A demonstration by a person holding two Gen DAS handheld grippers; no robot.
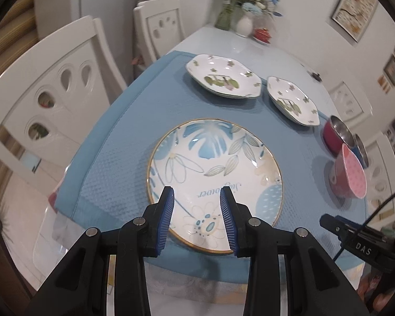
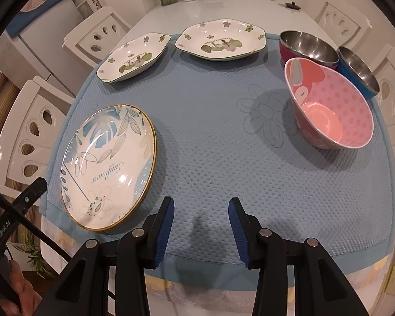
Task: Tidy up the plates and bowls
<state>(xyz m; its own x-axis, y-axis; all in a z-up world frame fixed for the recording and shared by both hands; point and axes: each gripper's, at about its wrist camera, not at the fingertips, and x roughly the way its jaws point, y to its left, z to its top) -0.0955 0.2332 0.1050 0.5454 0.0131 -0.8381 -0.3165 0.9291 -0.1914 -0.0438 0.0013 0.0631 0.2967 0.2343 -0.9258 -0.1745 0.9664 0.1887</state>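
plates: 3 on the blue mat [image 2: 210, 158] — round plate [image 2: 108, 166], glossy, gold rim, near left; 2 angular floral plates [image 2: 134, 56] [image 2: 221, 42] at the far edge.
bowls: 3 at right — pink bowl [image 2: 331, 105], red bowl [image 2: 308, 46], blue bowl [image 2: 358, 72], the last two steel-lined; all look empty.
left hand-held gripper [image 1: 197, 217]: fingers apart, nothing between, over the round plate.
right hand-held gripper [image 2: 201, 227]: fingers apart, over bare mat.
bench [image 2: 223, 8]: white, glossy.

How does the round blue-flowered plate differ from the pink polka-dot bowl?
The round blue-flowered plate is wide and shallow; the pink polka-dot bowl is deep and narrower. The plate is white with a gold rim, the bowl pink inside. The plate stands alone; the bowl sits beside two steel-lined bowls. Both are empty on the blue mat.
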